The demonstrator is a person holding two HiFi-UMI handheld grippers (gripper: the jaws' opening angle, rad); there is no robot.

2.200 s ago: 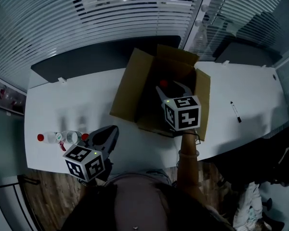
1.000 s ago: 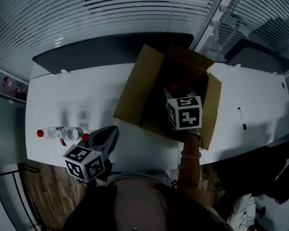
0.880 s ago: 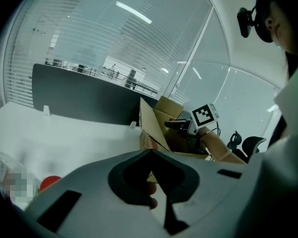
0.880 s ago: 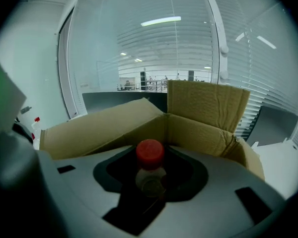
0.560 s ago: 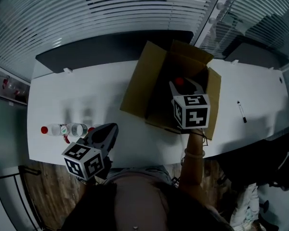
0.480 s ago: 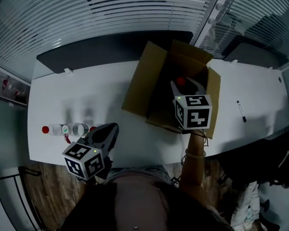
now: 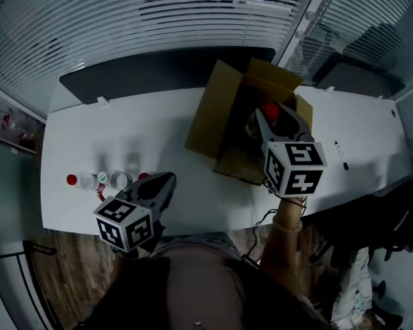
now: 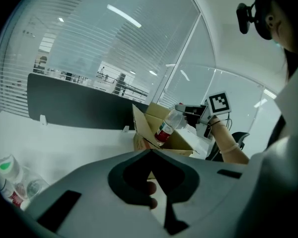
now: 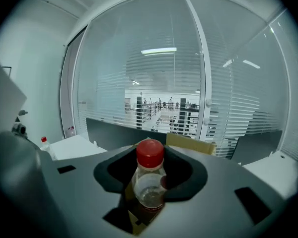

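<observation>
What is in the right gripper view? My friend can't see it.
The right gripper is shut on a clear bottle with a red cap, right in the middle of the picture. Behind it the edge of a cardboard box peeks up, with a white table and window blinds beyond.

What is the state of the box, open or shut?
Open: the flaps of the box stand up and apart, and the head view looks down into its dark inside.

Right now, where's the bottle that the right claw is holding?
In the head view it's on the right: the bottle sits in the right claw, held over the open cardboard box.
</observation>
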